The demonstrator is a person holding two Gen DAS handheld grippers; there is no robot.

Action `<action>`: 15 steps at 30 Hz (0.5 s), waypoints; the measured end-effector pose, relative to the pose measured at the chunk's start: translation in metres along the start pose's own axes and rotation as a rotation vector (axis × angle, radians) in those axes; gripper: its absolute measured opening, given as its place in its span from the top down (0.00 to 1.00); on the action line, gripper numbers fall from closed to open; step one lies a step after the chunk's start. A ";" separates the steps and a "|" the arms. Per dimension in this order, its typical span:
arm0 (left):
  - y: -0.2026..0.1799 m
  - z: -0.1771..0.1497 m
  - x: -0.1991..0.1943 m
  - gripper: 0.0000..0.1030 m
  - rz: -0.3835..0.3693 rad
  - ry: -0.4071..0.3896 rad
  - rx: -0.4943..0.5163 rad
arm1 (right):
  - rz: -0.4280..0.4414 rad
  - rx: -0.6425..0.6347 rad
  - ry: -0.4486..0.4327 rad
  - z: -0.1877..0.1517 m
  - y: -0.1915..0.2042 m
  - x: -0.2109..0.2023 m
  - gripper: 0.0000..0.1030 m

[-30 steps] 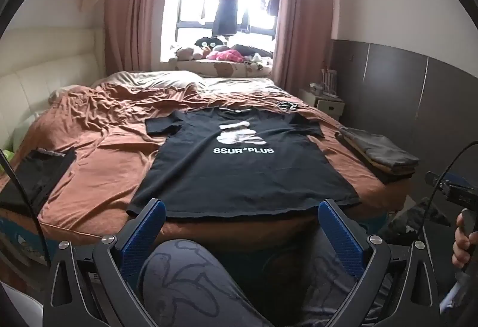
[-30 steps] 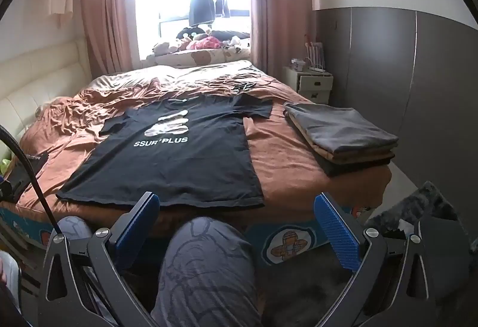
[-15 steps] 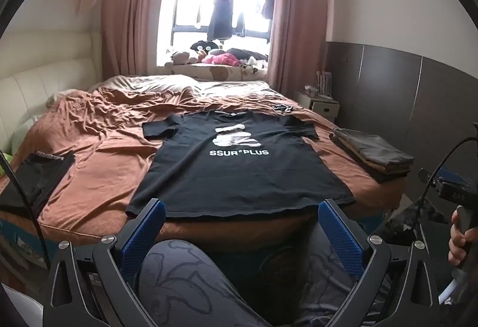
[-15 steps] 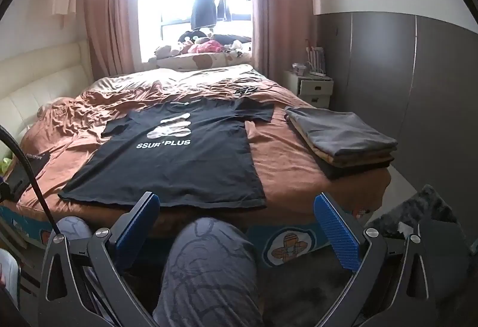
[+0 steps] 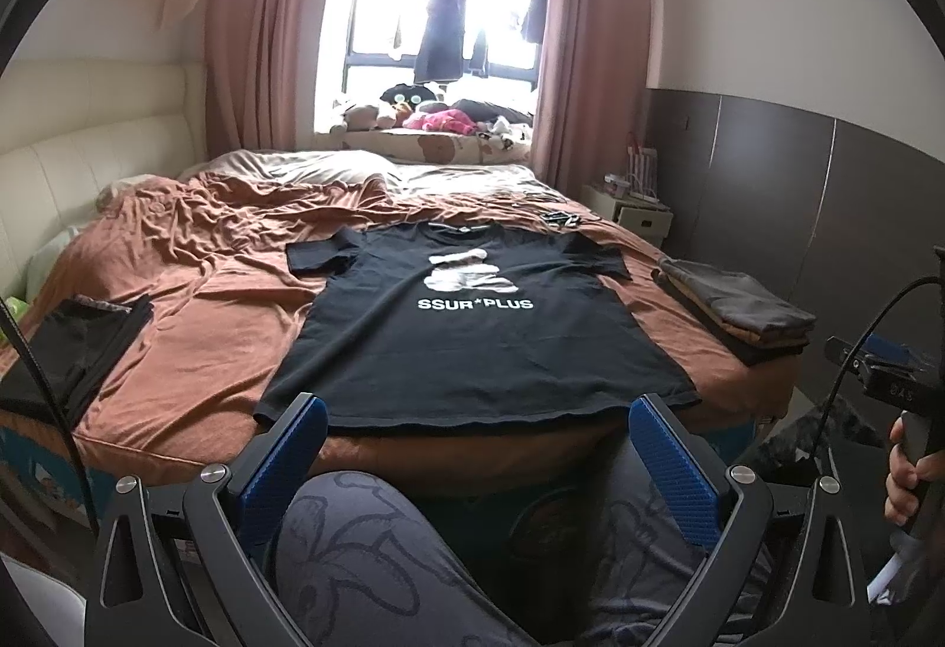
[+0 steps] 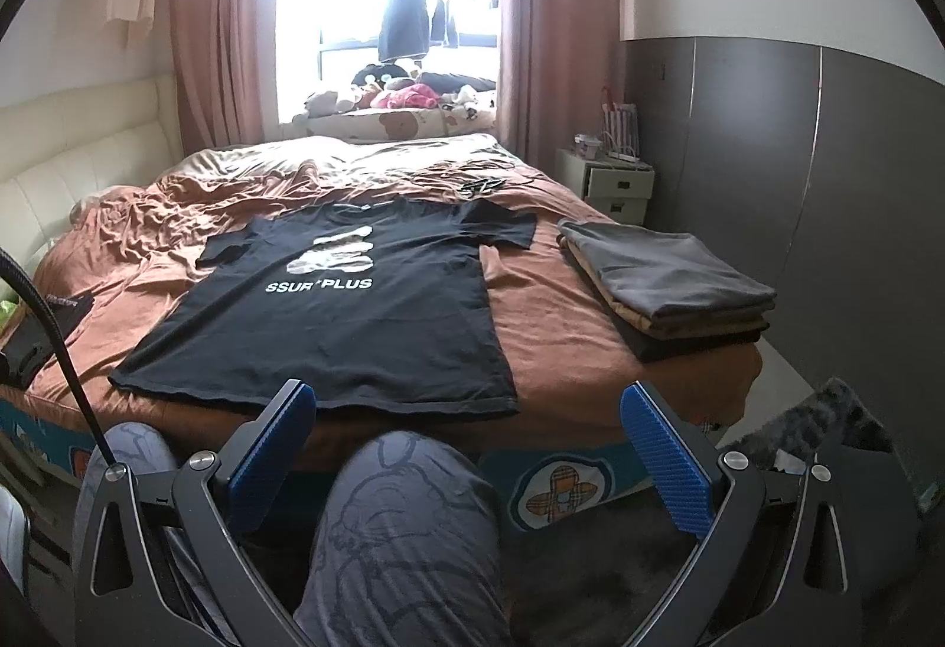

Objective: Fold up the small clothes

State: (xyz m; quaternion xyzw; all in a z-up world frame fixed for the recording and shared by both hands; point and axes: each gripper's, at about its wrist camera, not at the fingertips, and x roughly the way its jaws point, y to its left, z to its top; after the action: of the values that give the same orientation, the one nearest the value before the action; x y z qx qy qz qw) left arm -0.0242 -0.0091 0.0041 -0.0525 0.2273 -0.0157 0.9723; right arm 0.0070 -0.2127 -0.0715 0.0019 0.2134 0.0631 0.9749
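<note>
Black T-shirt flat on the bed, mid-frame, hem nearest, collar far. Both tongs, left gripper and right gripper, wide open, empty, low in frame.

Backlit by blown-out window, glare washing hanging clothes; dim foreground, sharp centre, heavy fisheye bending and dark vignette at edges

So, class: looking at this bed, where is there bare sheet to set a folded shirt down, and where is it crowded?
Bare brown sheet runs between the black T-shirt and the stack of folded clothes. A wider, wrinkled patch lies between the T-shirt and the dark garment at the left edge. The far end, near the small dark items, is cluttered.
</note>
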 end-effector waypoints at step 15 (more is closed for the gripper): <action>0.005 -0.001 -0.002 0.00 0.020 -0.007 -0.016 | 0.017 0.008 0.005 0.002 0.000 0.004 0.00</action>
State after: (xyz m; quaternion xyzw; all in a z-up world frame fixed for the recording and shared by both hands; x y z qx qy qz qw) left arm -0.0265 -0.0037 0.0039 -0.0582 0.2246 -0.0039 0.9727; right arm 0.0113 -0.2125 -0.0710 0.0076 0.2159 0.0707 0.9738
